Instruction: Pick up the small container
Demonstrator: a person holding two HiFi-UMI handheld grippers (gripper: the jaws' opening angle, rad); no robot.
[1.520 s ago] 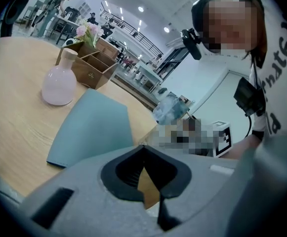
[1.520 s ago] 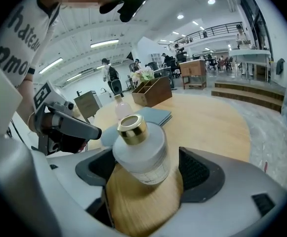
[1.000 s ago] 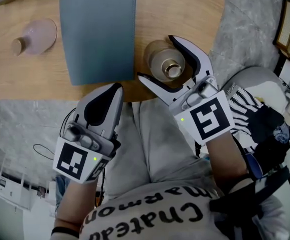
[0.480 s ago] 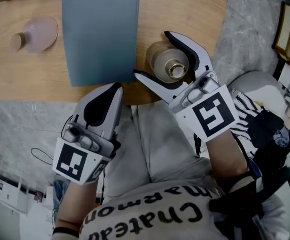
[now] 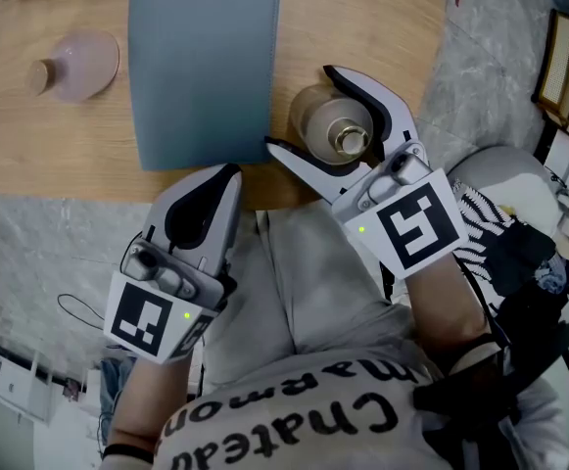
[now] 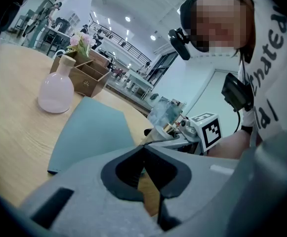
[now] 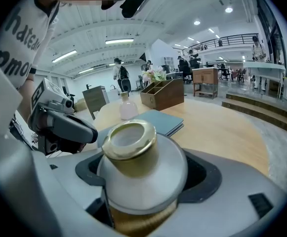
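Nearer than the small container (image 5: 335, 125), over the lap: the left gripper (image 5: 227, 174) hangs off the table edge with its jaws pressed together on nothing. I judge it parked clear while the other hand works.
Around the small container: the right gripper (image 5: 299, 108) has its jaws spread, one on each side of the body. Its own view shows dark pad recess on both flanks, so it is released, not clenched. I judge it is set low on the wide belly so that closing grips the broad part and not the narrow neck.
Small container itself: it stands upright on the table (image 5: 49, 135), close to the near edge, and has a pale rounded body with an open gold neck.
Left of the small container: a blue-grey mat (image 5: 204, 62) lies flat, with its corner just beside the nearer jaw tip. That jaw probably has little room on this side.
Far left of the small container: a pink vase (image 5: 78, 65) stands upright, well apart.
Beyond the small container: a wooden box (image 7: 163, 94) with flowers stands at the far side.
Surface: the tabletop is light wood grain, and below the table edge is a grey mottled floor (image 5: 480, 57).
Room: it is a tall white hall with strip lights and a railed mezzanine, and people stand far behind.
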